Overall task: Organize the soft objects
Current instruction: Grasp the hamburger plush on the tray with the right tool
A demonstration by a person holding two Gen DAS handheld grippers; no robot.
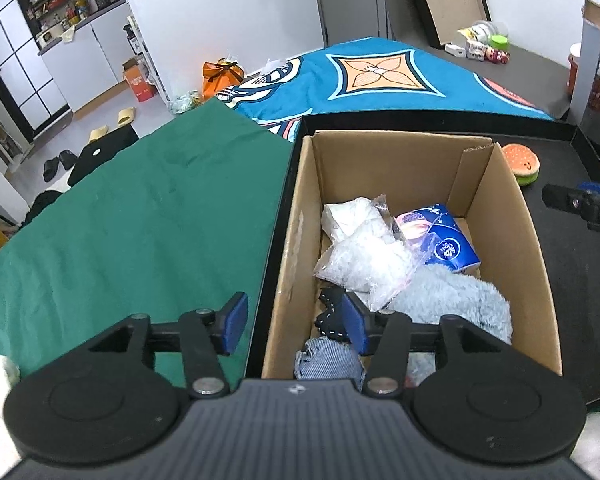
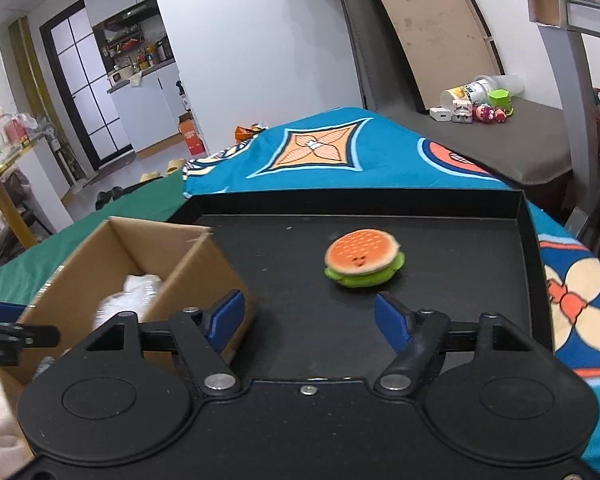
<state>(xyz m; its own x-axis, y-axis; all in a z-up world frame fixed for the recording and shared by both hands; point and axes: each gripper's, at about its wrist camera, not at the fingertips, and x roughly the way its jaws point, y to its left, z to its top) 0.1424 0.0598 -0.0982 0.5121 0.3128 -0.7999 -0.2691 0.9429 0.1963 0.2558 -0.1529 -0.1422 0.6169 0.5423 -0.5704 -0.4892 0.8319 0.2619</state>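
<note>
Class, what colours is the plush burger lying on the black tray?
The plush burger has an orange bun over a green layer; the right wrist view shows it best.

Both views are evenly lit by soft, diffuse indoor light, with only faint shadows and no harsh glare. Fisheye distortion bends the walls and doorframes towards the edges. The left wrist view is sharp; in the right wrist view the open brown cardboard box [image 2: 148, 264] looks slightly motion-smeared.
</note>
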